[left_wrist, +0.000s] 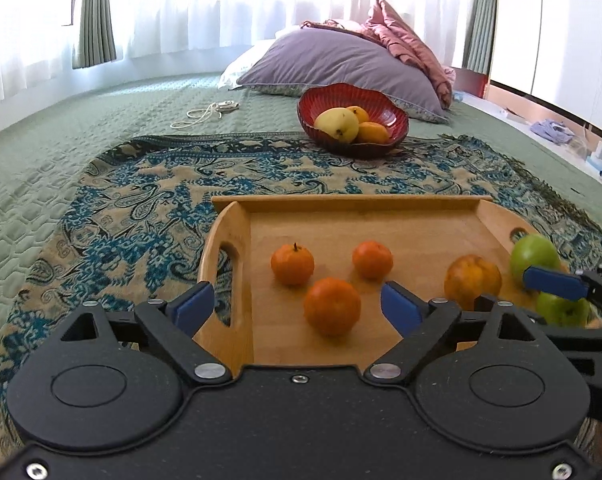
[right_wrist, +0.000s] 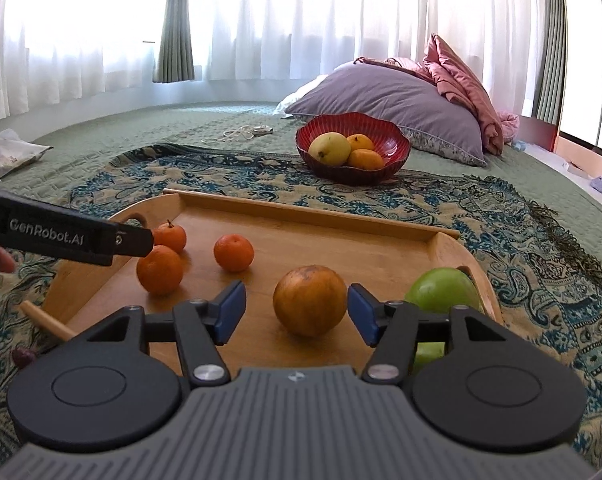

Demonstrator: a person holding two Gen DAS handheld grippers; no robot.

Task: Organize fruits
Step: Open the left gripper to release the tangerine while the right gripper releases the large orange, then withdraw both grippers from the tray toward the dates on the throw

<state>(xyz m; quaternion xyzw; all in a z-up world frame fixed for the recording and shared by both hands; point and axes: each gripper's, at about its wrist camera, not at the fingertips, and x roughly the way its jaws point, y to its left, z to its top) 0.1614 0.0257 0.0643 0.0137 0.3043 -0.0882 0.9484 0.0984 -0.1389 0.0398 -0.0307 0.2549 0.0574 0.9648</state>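
A wooden tray (left_wrist: 381,224) (right_wrist: 341,240) on a patterned cloth holds three small oranges (left_wrist: 332,306) (right_wrist: 159,270), a larger brownish orange (left_wrist: 472,280) (right_wrist: 310,300) and two green apples (left_wrist: 535,254) (right_wrist: 441,290). A red bowl (left_wrist: 381,100) (right_wrist: 385,128) behind it holds a yellow-green fruit and two oranges. My left gripper (left_wrist: 297,308) is open above the tray's near left, the nearest small orange between its fingers' line. My right gripper (right_wrist: 297,312) is open, with its blue pads on either side of the brownish orange.
The tray and bowl sit on a paisley cloth (left_wrist: 141,208) over a green bedspread. Purple and pink pillows (left_wrist: 341,60) lie behind the bowl. A white cord (left_wrist: 209,112) lies on the bed. A crumpled bag (right_wrist: 13,152) lies at the far left.
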